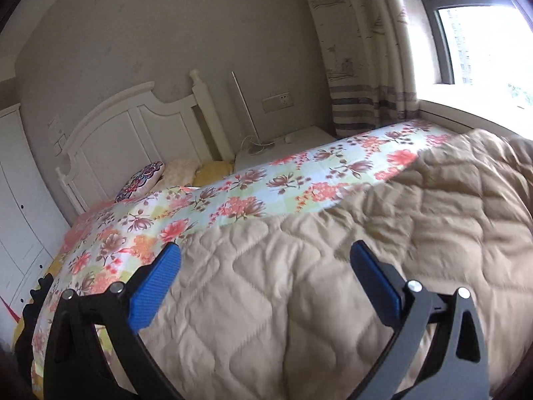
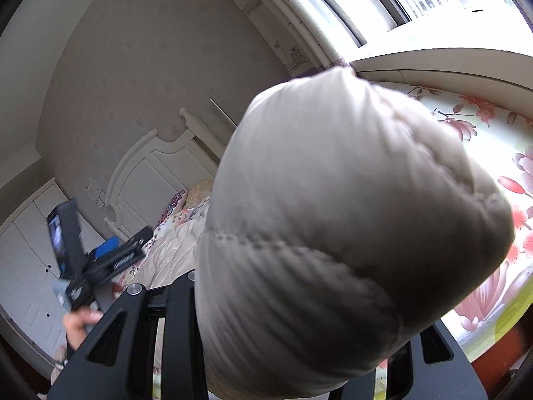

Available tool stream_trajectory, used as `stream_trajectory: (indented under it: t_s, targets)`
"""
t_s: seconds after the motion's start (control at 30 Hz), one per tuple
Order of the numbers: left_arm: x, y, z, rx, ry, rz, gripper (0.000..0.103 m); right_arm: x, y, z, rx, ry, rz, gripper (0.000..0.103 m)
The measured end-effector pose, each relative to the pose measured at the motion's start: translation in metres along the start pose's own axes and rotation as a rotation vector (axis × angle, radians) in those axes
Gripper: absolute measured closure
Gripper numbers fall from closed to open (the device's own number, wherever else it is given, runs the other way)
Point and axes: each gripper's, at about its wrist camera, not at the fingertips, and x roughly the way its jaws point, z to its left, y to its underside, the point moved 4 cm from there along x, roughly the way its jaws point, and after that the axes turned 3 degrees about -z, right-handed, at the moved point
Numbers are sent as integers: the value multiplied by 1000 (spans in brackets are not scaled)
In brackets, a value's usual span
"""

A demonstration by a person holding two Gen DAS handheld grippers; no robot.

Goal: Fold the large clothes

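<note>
A floral bedsheet (image 1: 233, 193) spreads ahead of the gripper; beyond it, far left, stand 3 pillows (image 1: 176, 175) against a white headboard (image 1: 133, 126). Striped curtain (image 1: 369, 66) and window (image 1: 483, 43) sit upper right.

Left gripper (image 1: 265, 268): black curved frame arms, silver round screws at the joints, blue textured finger pads (image 1: 155, 286); white lettering showed on its body. Right gripper (image 2: 299, 350): black slotted plates, one silver screw. Bare-skinned hand (image 2: 78, 325), dark cuff.
</note>
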Motion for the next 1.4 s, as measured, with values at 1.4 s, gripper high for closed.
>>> stream_trajectory:
  t_s: [1.4]
  targets:
    - [-16, 14, 245, -343, 467, 38, 2, 123, 300, 303, -1944, 205, -183, 45]
